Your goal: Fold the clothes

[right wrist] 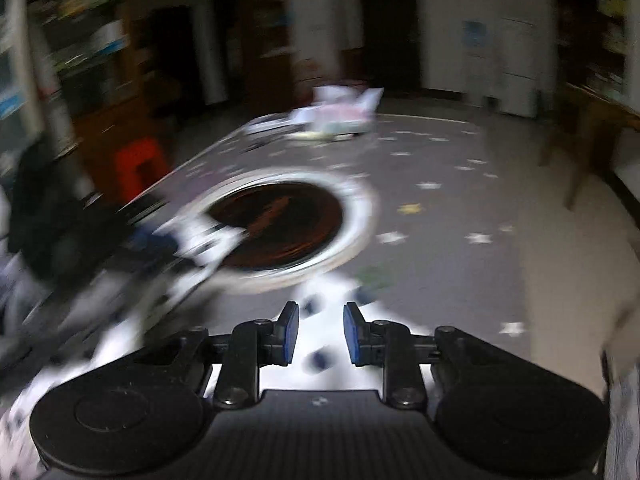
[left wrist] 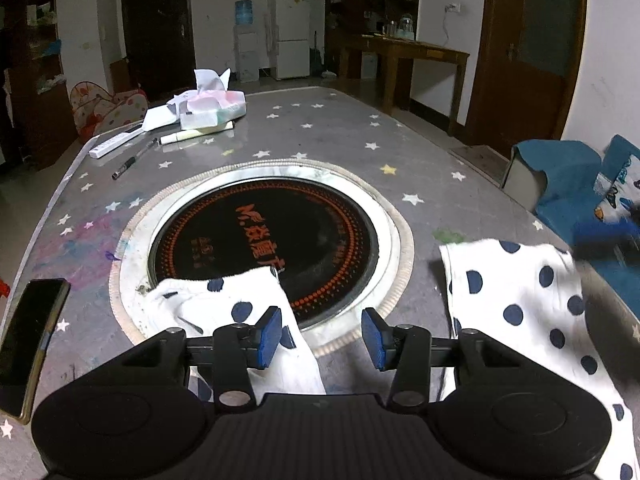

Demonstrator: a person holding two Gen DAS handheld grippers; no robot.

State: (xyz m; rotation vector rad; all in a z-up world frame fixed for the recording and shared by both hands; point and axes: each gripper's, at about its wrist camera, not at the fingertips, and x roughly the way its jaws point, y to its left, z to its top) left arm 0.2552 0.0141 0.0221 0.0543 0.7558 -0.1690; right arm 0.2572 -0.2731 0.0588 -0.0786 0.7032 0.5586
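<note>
At nine o'clock of the left wrist view, a dark phone (left wrist: 30,344) lies on the grey star-printed table (left wrist: 340,140), with a pen (left wrist: 134,160) and a heap of tissues (left wrist: 208,104) far off toward eleven. Further right, at the centre, sits the round black cooktop (left wrist: 264,240) let into the table.

Over its near rim, at about seven o'clock of the disc, drapes one part of the white polka-dot garment (left wrist: 240,300). It runs down under the left gripper (left wrist: 320,338), whose blue pads stand spread. The strip passes beside the left pad, at about ten o'clock of the gap, and is not pinched as far as I can see. A second, wider part of the garment spreads at three to four o'clock of this gripper, its long axis running from near to far along the table's right side.

The right wrist view is badly blurred. There the right gripper (right wrist: 321,334) hovers with its pads moderately apart, the dotted cloth (right wrist: 320,312) showing beneath and between them; the pads do not seem to press on it, though the blur leaves some doubt. That wide panel lies at twelve o'clock of the right gripper, so I judge the right hand the nearer one to take it, while the left hand is nearer the strip on the cooktop.
</note>
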